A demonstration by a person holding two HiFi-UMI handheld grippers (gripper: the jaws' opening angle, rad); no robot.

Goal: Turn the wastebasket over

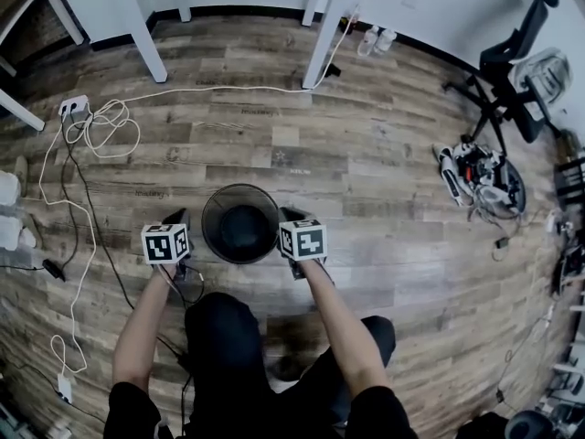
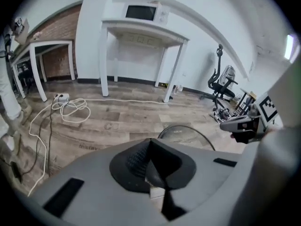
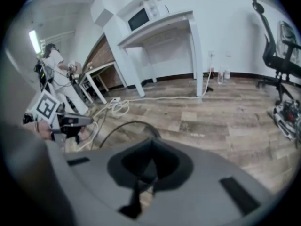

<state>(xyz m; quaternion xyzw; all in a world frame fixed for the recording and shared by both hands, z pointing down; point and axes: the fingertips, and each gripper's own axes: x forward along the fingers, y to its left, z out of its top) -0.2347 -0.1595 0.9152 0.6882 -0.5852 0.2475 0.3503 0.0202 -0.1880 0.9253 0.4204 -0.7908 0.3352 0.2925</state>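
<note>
A black mesh wastebasket [image 1: 240,222] stands upright on the wood floor, its round mouth facing up, right in front of my knees. My left gripper [image 1: 175,218] hovers just off its left side and my right gripper [image 1: 291,216] sits by its right rim. In the left gripper view the jaws [image 2: 149,147] meet with nothing between them, and the wastebasket rim [image 2: 186,132] curves beyond them. The right gripper [image 3: 151,147] is likewise shut and empty, with the rim [image 3: 127,126] arcing ahead to its left.
White table legs [image 1: 146,39] stand at the back with a microwave [image 2: 141,12] on top. A power strip and looped white cables [image 1: 91,117] lie at left. An office chair [image 1: 507,71] and a pile of gear [image 1: 480,176] are at right. A person [image 3: 54,65] stands far off.
</note>
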